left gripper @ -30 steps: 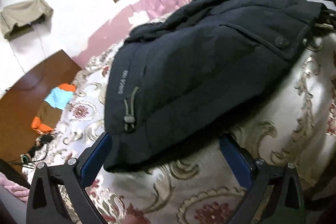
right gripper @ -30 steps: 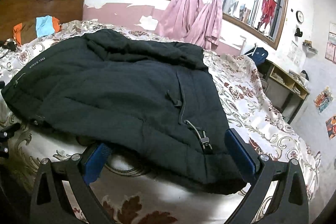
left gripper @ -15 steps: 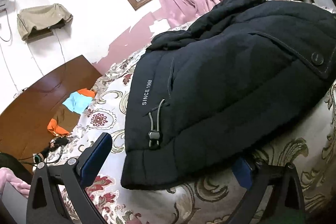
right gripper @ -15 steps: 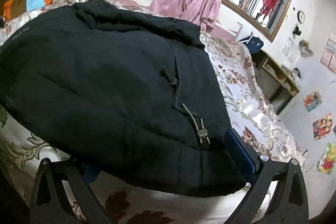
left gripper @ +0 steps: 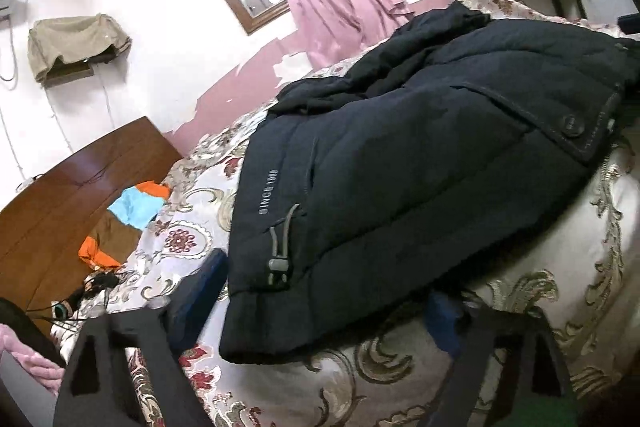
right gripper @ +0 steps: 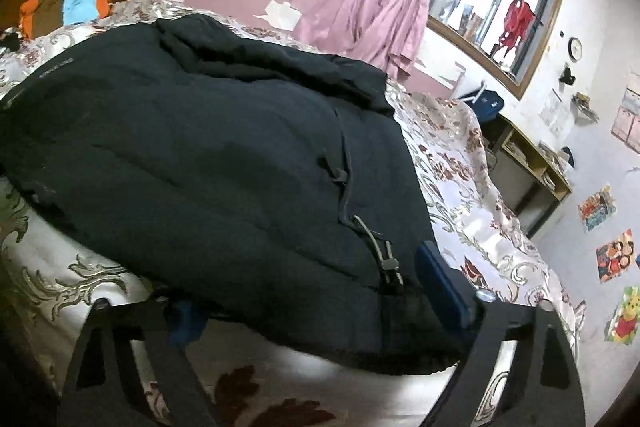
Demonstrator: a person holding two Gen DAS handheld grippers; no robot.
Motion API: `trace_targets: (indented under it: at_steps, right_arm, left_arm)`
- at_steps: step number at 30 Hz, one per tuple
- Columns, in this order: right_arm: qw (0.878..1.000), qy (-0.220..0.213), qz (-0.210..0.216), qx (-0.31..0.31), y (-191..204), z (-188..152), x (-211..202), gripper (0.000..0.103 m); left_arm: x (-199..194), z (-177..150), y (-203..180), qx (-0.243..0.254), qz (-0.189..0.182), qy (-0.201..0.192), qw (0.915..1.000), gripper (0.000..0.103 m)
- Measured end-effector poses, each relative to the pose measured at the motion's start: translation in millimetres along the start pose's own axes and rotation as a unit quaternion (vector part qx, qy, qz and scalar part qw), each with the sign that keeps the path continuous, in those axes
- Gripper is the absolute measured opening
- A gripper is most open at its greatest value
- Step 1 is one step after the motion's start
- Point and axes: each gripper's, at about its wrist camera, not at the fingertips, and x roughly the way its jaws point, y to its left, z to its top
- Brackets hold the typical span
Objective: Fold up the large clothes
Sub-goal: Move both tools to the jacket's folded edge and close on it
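Observation:
A large dark padded jacket point(left gripper: 400, 187) lies spread on the bed; its near hem corner, with a grey drawcord toggle point(left gripper: 278, 251), sits between the fingers of my left gripper point(left gripper: 320, 311). The jaws are closing: the left blue pad point(left gripper: 204, 287) stands just beside the hem edge and the right pad is half hidden under the cloth. In the right wrist view the jacket's point(right gripper: 200, 167) other hem corner lies inside my right gripper point(right gripper: 312, 303), whose jaws are closing too. Its right pad point(right gripper: 440, 283) is at the jacket's side edge and its left pad is tucked under the hem.
The floral bed cover point(left gripper: 540, 307) slopes off toward the near edge. A wooden headboard point(left gripper: 60, 195) with an orange and blue garment point(left gripper: 132, 207) and cables point(left gripper: 92, 283) is at the left. Pink curtains point(right gripper: 380, 7) and a wooden shelf point(right gripper: 528, 163) stand beyond the bed.
Both grippers have narrowed around the jacket's hem corners. The left pad now stands close to the hem edge, and the right gripper's right pad has come in against the jacket's side.

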Motion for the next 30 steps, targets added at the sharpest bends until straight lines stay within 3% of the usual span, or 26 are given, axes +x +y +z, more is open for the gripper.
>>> trace_targets:
  at_steps: [3,9,12,14,22,25,30]
  right_arm:
    - [1.0,0.002,-0.005,0.005,-2,0,0,0.083]
    - [0.999,0.014,-0.003,0.034,-13,-1,5,0.081]
    - [0.999,0.008,0.019,0.039,-13,-3,3,0.061]
    - [0.999,0.003,0.03,0.026,-7,-3,2,0.041]
    - [0.999,0.008,0.042,0.033,-8,-6,5,0.038]
    - [0.998,0.01,0.046,0.034,-7,-7,6,0.033]
    - [0.996,-0.001,0.069,0.057,-11,-6,2,0.03]
  left_arm:
    - [0,-2,-5,0.011,-0.013,0.005,0.9998,0.055]
    - [6,-5,-11,0.024,0.008,0.027,0.9993,0.048]
    - [8,-5,-11,0.022,0.0,0.038,0.9991,0.036]
    - [7,-3,-11,0.019,-0.003,0.038,0.9991,0.033]
    - [9,-4,-19,0.039,0.022,0.044,0.998,0.03]
    - [7,-2,-13,0.025,0.023,0.045,0.9984,0.019]
    - [10,-2,-14,0.033,0.022,0.049,0.998,0.014]
